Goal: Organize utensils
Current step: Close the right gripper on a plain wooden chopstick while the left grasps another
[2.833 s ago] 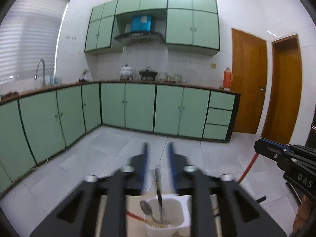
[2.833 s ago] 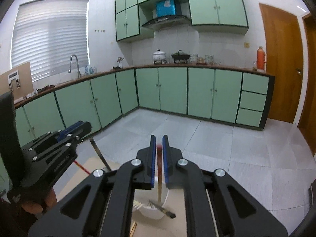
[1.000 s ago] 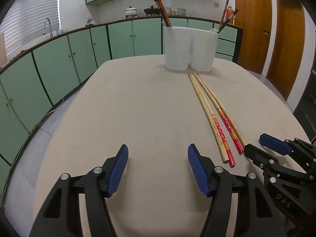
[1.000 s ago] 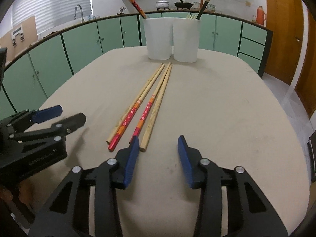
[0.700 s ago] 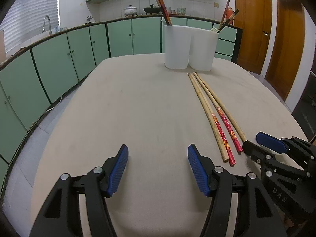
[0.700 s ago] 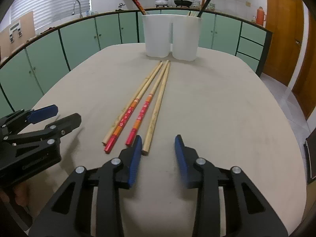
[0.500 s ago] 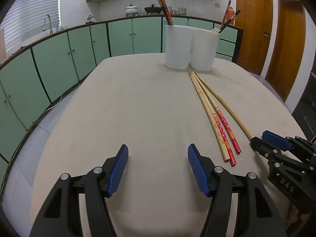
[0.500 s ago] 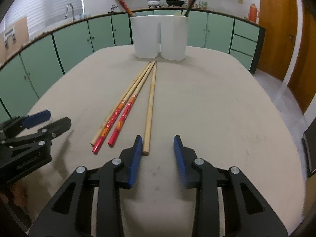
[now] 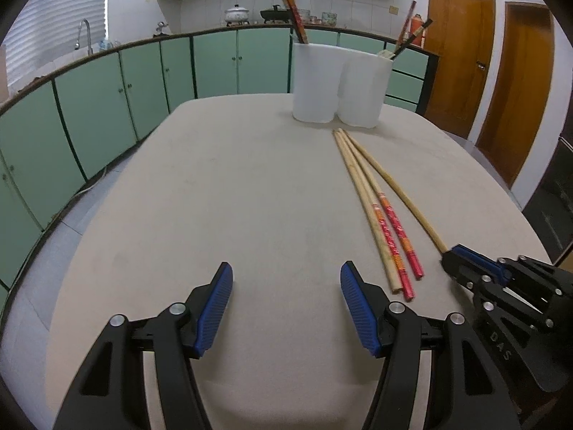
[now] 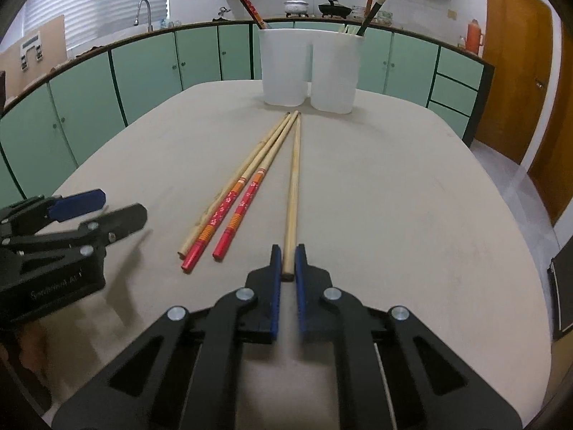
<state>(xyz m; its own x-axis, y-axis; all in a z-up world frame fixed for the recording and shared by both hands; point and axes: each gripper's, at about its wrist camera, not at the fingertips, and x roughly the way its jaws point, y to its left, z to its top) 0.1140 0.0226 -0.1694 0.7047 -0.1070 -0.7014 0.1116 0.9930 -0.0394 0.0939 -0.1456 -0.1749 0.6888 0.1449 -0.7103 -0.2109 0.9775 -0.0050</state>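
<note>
Four chopsticks lie on the beige table (image 10: 412,215). In the right wrist view my right gripper (image 10: 288,254) is shut on the near end of a plain wooden chopstick (image 10: 293,179), which still rests on the table and points at the white twin holder (image 10: 283,71). To its left lie two red-ended chopsticks (image 10: 229,218) and another pale one (image 10: 236,182). In the left wrist view my left gripper (image 9: 286,286) stands open over bare table, left of the chopsticks (image 9: 379,222). The right gripper (image 9: 451,256) shows there at the plain chopstick's end. The holder (image 9: 315,82) holds several chopsticks.
Green kitchen cabinets (image 9: 107,107) run behind and left of the table. Wooden doors (image 9: 462,46) stand at the right. The left gripper (image 10: 120,208) sits low at the left of the right wrist view. The table's rounded edges drop off on both sides.
Both grippers came down from above the holder to the table's near end. The right jaws then closed on the plain chopstick, whose near end swung away from the other three. The left gripper stayed open.
</note>
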